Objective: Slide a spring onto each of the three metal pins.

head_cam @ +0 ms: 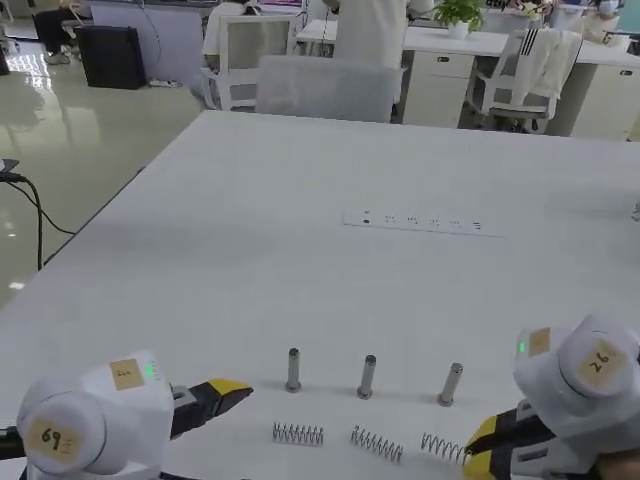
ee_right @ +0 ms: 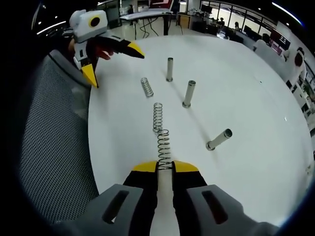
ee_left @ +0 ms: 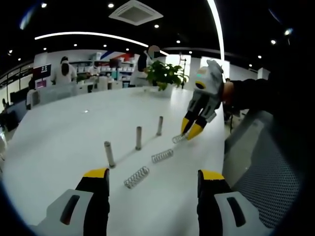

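Three upright metal pins stand in a row on the white table. Before them lie three springs. My right gripper is shut on the near end of the rightmost spring, which lies flat on the table; from the left gripper view this gripper pinches that spring. My left gripper hovers open and holds nothing, short of the leftmost spring and pin. In the head view it sits left of the row.
A flush power strip is set into the table's middle. Grey and white chairs stand at the far edge, with desks and people beyond. A mesh chair sits close behind the near table edge.
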The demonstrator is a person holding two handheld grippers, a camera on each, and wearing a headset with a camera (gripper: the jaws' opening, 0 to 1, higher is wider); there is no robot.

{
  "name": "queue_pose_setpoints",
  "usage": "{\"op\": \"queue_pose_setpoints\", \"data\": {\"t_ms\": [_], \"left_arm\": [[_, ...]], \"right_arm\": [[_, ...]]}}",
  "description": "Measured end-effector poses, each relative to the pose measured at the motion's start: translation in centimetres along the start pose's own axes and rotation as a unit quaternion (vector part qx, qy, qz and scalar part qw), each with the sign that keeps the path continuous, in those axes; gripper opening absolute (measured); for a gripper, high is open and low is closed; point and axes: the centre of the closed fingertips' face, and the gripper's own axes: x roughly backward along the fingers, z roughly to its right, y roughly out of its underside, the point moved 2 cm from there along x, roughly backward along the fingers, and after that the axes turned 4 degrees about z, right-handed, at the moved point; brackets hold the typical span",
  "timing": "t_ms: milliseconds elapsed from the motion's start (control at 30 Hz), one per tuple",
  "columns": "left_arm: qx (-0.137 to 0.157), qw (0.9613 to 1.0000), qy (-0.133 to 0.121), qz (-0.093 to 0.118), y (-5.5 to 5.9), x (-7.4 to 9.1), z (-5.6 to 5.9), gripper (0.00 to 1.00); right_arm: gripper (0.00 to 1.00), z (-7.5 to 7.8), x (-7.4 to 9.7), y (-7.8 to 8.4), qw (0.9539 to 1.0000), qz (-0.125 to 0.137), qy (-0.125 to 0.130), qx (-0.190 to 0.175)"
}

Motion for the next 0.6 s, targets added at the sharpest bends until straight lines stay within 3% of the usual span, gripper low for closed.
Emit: {"op": "queue_pose_setpoints", "data": {"t_ms": [600], "left_arm": [[-0.027, 0.9972, 0.069, 0.007, -1.3, -1.8, 2.5, 0.49]], "right_arm": [[0.07, -1.7, -0.4, -5.2, 0.9973, 0.013, -0.037, 0.061]]}}
